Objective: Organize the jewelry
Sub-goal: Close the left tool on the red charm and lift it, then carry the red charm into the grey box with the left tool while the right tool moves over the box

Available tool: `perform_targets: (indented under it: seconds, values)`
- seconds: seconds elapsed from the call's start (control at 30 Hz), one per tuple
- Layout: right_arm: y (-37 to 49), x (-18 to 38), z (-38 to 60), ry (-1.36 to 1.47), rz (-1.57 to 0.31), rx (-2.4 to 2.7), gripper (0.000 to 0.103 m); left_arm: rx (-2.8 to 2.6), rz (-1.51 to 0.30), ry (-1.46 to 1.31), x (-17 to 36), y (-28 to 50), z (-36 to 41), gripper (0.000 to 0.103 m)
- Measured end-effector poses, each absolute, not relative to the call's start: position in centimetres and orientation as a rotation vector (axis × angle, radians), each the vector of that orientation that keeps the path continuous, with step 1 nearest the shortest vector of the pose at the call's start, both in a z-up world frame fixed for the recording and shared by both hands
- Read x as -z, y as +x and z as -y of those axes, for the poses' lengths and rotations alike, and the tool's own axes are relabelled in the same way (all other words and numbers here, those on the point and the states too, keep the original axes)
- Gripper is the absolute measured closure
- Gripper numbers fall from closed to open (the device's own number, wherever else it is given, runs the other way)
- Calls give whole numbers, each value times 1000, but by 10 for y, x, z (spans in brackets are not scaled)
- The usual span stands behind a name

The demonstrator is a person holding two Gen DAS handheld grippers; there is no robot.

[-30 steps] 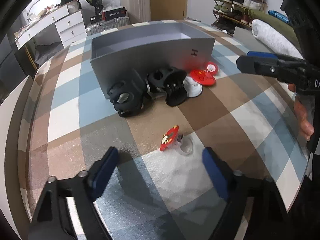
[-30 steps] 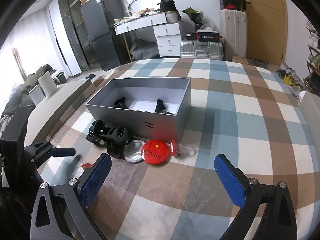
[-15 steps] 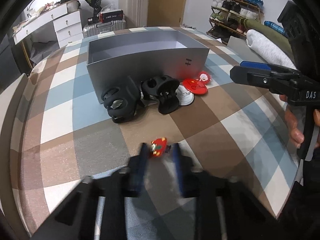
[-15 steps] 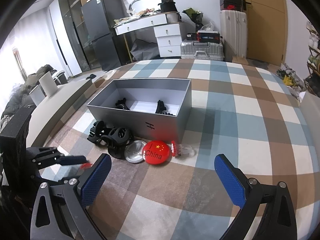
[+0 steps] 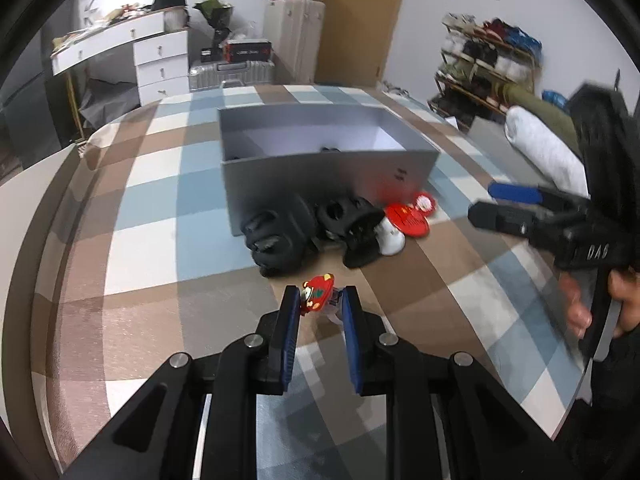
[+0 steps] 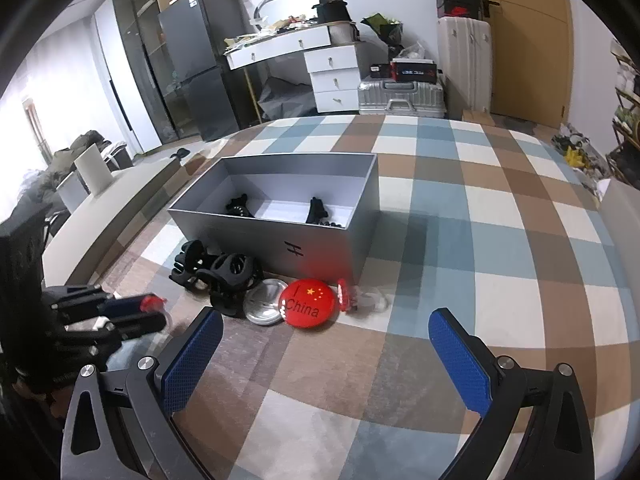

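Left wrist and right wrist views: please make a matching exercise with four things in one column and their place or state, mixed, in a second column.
1. left gripper
2. right gripper
3. grey box
4. round "I China" badge

a. lies on the checked cloth in front of the box
b. open, holding nothing
c. holds black hair clips inside
d. shut on the small red clip

Pairs: 1-d, 2-b, 3-c, 4-a

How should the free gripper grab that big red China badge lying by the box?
The red China badge lies flat, partly over the silver badge. The open right gripper would probably do best coming from above, pinching its bare near and far rim edges.
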State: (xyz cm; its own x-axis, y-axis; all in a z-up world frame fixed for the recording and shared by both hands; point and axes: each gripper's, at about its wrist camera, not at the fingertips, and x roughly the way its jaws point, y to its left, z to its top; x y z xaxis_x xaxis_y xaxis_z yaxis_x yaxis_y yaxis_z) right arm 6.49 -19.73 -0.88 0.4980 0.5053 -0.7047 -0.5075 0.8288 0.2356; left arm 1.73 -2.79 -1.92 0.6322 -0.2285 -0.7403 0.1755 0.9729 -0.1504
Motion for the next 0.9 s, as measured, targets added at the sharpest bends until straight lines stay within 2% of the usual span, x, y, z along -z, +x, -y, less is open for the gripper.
perform_targets:
  seconds: [0.27, 0.37, 0.43, 0.53, 0.67, 0.73, 0.9]
  values:
    - [77, 24, 199, -17, -872, -527, 1, 197, -809, -127, 16, 20, 17, 87]
    - [90, 34, 201, 27, -923, -500, 16, 189, -802, -139, 15, 20, 13, 87]
    - [96, 39, 199, 35, -953, -499, 34, 185, -800, -147, 15, 20, 9, 87]
    - [98, 42, 194, 29, -970, -514, 46, 181, -798, -153, 16, 20, 6, 87]
    - [99, 42, 186, 2, -969, -529, 55, 181, -800, -159, 16, 21, 4, 87]
    - [99, 42, 183, -6, -971, -534, 64, 179, -796, -160, 15, 20, 3, 87]
    - [101, 41, 180, -16, -969, -523, 67, 182, -788, -159, 12, 18, 2, 87]
